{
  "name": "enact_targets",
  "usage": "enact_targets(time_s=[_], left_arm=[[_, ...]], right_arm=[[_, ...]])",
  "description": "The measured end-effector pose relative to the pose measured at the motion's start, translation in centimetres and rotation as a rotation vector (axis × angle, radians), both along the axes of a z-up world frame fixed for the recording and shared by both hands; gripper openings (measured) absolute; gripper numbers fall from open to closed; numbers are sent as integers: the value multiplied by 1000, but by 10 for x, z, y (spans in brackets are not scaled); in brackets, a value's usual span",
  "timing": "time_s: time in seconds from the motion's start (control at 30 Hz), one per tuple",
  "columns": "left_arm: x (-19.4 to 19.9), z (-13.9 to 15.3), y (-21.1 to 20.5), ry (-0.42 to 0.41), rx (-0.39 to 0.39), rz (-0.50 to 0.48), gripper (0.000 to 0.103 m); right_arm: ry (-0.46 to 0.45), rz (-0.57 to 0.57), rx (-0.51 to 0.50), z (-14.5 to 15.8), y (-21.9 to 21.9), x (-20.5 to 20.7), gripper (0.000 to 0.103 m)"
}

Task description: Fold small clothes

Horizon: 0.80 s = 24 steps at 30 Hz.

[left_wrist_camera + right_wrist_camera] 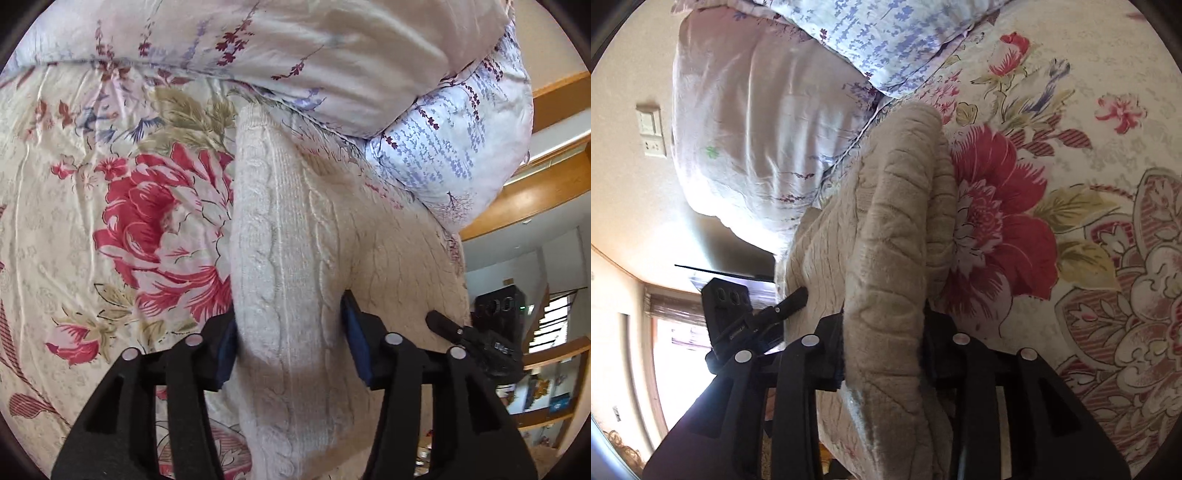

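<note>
Left wrist view: the left gripper has its pads pressed on a thick fold of cream knit sweater. The right gripper pinches another fold of it. It stretches away over the floral bedspread, towards the duvet.

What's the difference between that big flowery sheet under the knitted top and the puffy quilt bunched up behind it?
The bedsheet is cream with large red flowers; the quilt is pale lilac with small purple sprigs. The bedsheet lies spread flat; the quilt is heaped up in puffy folds. The cream cable-knit sweater rests on the bedsheet, and its far end reaches the quilt's edge. Both are floral bedding.
</note>
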<state>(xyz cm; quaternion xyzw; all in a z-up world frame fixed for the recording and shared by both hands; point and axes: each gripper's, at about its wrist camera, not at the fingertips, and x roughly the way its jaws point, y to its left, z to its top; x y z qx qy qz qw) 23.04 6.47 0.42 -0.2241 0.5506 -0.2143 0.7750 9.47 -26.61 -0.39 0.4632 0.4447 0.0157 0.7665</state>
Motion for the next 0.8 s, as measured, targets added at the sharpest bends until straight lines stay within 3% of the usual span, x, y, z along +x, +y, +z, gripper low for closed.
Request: enact_targets(time_s=[0.07, 0.17, 0.33, 0.4, 0.43, 0.47, 0.6, 0.8], left_arm=[[-3, 10, -11, -31, 52, -9, 56], [-13, 31, -12, -117, 162, -16, 57], [-38, 71, -17, -321, 260, -60, 65], [-47, 81, -34, -381, 304, -131, 68], [-48, 82, -44, -391, 320, -162, 69], [-48, 81, -52, -392, 336, -189, 69], [-40, 67, -67, -344, 345, -216, 69], [-31, 44, -77, -287, 353, -219, 68]], right_arm=[[20, 17, -64, 10, 0, -1, 43], [-11, -30, -127, 26, -9, -12, 47], [-21, -82, -170, 31, -25, -11, 46], [-17, -43, -202, 31, -21, -3, 20], [-18, -19, -242, 33, -16, 3, 11], [-15, -9, -331, 41, -14, 7, 10], [14, -33, -390, 45, -16, 12, 9], [102, -53, -447, 21, -25, 14, 9]])
